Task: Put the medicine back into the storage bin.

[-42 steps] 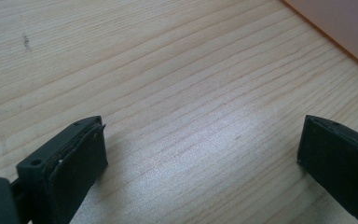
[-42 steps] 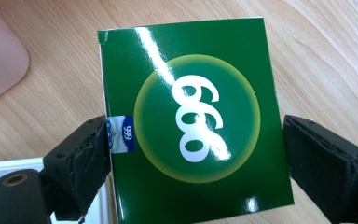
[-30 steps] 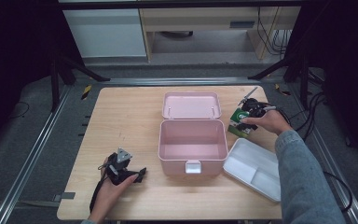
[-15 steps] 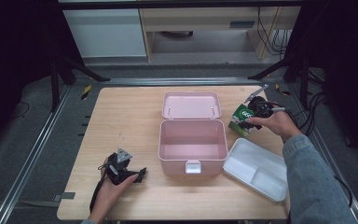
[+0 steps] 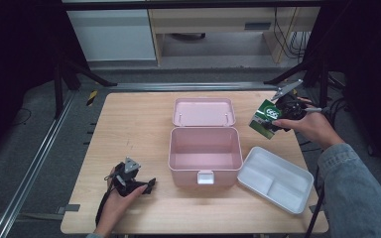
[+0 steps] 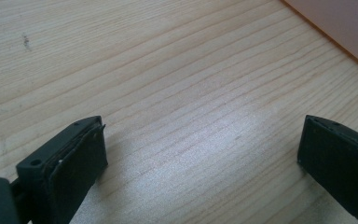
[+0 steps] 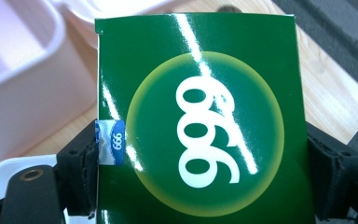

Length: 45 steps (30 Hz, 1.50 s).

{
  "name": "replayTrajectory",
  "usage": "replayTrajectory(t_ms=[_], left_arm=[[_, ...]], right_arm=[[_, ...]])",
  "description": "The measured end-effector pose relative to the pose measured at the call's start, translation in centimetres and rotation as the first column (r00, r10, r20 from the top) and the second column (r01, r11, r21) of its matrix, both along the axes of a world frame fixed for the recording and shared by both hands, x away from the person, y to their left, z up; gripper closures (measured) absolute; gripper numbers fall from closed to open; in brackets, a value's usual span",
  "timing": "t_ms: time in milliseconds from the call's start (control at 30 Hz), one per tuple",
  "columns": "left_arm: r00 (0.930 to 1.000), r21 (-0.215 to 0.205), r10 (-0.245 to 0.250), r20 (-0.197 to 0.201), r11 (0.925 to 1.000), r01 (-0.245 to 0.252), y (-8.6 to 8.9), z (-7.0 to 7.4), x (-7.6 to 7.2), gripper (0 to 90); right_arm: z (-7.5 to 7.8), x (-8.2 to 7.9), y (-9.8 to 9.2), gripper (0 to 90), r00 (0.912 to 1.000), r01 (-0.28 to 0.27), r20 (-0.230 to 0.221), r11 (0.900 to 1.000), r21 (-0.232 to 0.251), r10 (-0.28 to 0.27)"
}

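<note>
An open pink box (image 5: 206,152) stands mid-table with its lid (image 5: 203,112) folded back. To its right, lifted above the table, my right gripper (image 5: 278,120) is shut on a green carton (image 5: 265,118) marked 999. In the right gripper view the green carton (image 7: 200,121) sits squeezed between both jaws, with the pink box (image 7: 23,79) at the left. My left gripper (image 5: 148,184) rests on the table at the front left, open. In the left gripper view its fingers (image 6: 70,163) stand wide apart over bare wood, holding nothing.
A white compartment tray (image 5: 275,178) lies at the front right, beside the pink box; a corner of the white tray (image 7: 9,168) shows under my right gripper. The table's right edge (image 5: 302,148) runs close to my right hand. A pink box wall (image 6: 340,28) lies ahead of my left gripper.
My right gripper has carried the green carton up and away to the right, off the table near the pink box. The left gripper has stayed still.
</note>
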<state>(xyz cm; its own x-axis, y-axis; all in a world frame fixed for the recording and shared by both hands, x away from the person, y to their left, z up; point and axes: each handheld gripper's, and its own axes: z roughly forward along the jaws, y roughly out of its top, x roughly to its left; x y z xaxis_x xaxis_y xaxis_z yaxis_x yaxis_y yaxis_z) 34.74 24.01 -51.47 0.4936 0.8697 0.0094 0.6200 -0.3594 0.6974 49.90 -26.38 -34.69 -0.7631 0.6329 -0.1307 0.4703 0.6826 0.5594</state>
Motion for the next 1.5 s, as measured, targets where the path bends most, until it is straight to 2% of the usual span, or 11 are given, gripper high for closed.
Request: replayTrajectory(t_ms=[33, 133, 200, 333, 533, 667, 867, 1100, 1133, 1367, 1500], left_arm=[[1.0, 0.0, 0.0, 0.0, 1.0, 0.0, 0.0, 0.0, 0.0, 0.3], [1.0, -0.002, 0.002, 0.001, 1.0, -0.002, 0.0, 0.0, 0.0, 0.2], [1.0, -0.001, 0.002, 0.001, 1.0, -0.002, 0.0, 0.0, 0.0, 0.2], [1.0, -0.001, 0.002, 0.0, 1.0, -0.002, 0.0, 0.0, 0.0, 0.2], [1.0, -0.001, 0.001, 0.0, 1.0, -0.001, 0.0, 0.0, 0.0, 0.2], [1.0, -0.001, 0.001, 0.001, 1.0, -0.001, 0.0, 0.0, 0.0, 0.2], [1.0, -0.001, 0.001, 0.0, 1.0, -0.001, 0.0, 0.0, 0.0, 0.2], [1.0, -0.001, 0.001, 0.0, 1.0, -0.001, 0.0, 0.0, 0.0, 0.2], [1.0, -0.001, 0.001, 0.0, 1.0, -0.001, 0.0, 0.0, 0.0, 0.2], [1.0, -0.001, 0.001, 0.0, 1.0, -0.001, 0.0, 0.0, 0.0, 0.3], [1.0, -0.001, -0.001, 0.0, 1.0, 0.001, 0.0, 0.0, 0.0, 0.2]], right_arm=[[0.0, 0.0, 0.0, 17.1, 1.0, 0.0, 0.0, 1.0, 0.0, 0.0], [1.8, -1.0, 0.6, 17.1, 0.9997, -0.02, 0.015, 1.0, 0.004, 0.02], [2.2, -1.1, 0.8, 17.1, 0.9995, -0.024, 0.019, 1.0, 0.003, 0.024], [4.0, -1.8, 2.0, 17.2, 0.9974, -0.057, 0.044, 0.998, 0.001, 0.057], [5.5, -2.6, 3.8, 17.3, 0.9942, -0.096, 0.05, 0.995, 0.014, 0.095], [5.9, -2.7, 5.0, 17.3, 0.9916, -0.12, 0.049, 0.993, 0.005, 0.12], [6.6, -2.8, 6.7, 17.3, 0.9861, -0.159, 0.051, 0.987, 0.019, 0.158], [6.3, -2.8, 9.0, 17.3, 0.9799, -0.194, 0.051, 0.981, 0.006, 0.193], [6.2, -2.8, 9.9, 17.3, 0.975, -0.216, 0.054, 0.976, 0.009, 0.215], [6.1, -2.9, 12.2, 17.3, 0.9639, -0.262, 0.052, 0.965, 0.016, 0.261], [5.7, -3.2, 14.2, 17.3, 0.9503, -0.309, 0.04, 0.951, 0.006, 0.309]])
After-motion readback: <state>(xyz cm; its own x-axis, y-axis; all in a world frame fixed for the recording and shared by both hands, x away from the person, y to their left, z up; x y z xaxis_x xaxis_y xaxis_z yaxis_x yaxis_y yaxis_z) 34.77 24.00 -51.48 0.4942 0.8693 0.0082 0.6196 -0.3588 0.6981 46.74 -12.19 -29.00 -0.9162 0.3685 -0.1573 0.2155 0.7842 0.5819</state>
